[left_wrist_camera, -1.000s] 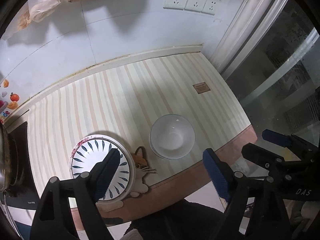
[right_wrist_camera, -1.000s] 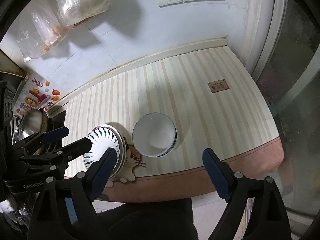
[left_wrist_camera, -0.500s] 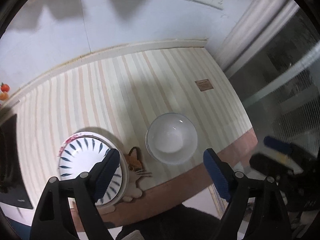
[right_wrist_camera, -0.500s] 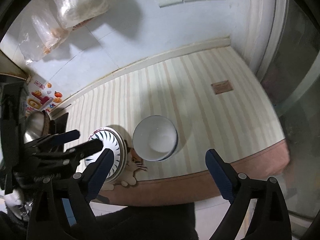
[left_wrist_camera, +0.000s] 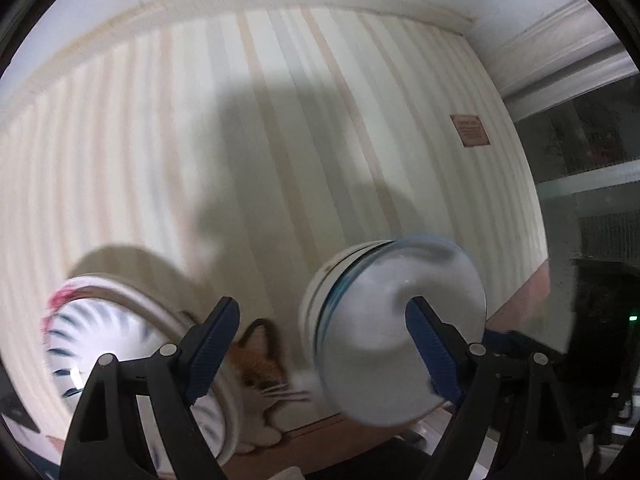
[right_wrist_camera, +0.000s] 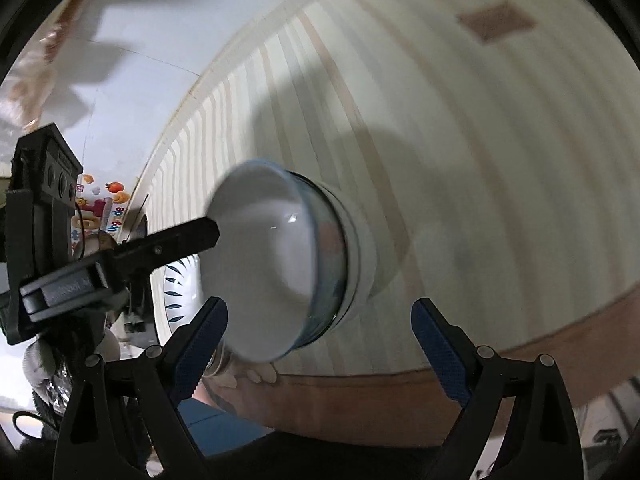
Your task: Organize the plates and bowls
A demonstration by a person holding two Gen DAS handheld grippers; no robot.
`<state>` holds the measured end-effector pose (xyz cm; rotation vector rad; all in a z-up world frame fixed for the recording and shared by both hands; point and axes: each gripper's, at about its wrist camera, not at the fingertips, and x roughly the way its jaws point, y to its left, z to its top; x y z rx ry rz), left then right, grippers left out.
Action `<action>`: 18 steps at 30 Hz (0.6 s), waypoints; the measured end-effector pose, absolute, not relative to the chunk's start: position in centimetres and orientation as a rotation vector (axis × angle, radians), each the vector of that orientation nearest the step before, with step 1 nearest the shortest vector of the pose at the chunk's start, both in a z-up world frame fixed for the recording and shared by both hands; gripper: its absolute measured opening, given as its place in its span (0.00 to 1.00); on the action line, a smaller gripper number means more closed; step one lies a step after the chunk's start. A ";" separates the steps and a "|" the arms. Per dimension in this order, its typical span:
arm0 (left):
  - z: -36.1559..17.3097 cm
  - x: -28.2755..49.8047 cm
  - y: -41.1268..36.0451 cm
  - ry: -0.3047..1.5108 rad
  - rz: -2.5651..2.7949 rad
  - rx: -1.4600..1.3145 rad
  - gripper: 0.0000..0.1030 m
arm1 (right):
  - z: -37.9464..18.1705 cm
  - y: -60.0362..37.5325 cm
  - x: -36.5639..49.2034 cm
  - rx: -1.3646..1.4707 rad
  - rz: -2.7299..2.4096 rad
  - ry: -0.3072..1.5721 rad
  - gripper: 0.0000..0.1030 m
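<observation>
Blue-padded fingers fill the lower frame in both wrist views, and both claws stand wide apart with nothing pinched. Left gripper points steeply down at the striped countertop — one finger over the blue-leaf plate, the other over the stacked bowls, the cat-shaped coaster showing in the gap between. Plate sits near the counter's front edge on the left, with the bowls just beside it to the right, also close to the brown front edge. Right gripper tilts down less steeply; the bowls lie between its spread fingers, pads not touching them. From this side the left gripper's finger reaches in above the plate. Plenty of bare striped surface stretches behind the dishes to the white tiled wall — a small brown label lies far right. Everything is motion-blurred.
</observation>
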<state>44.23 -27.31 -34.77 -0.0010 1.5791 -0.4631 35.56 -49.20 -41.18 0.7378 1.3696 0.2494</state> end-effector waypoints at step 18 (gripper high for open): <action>-39.3 43.7 -28.3 1.689 -0.568 -0.080 0.54 | -48.0 -48.2 39.4 0.824 0.341 1.434 0.54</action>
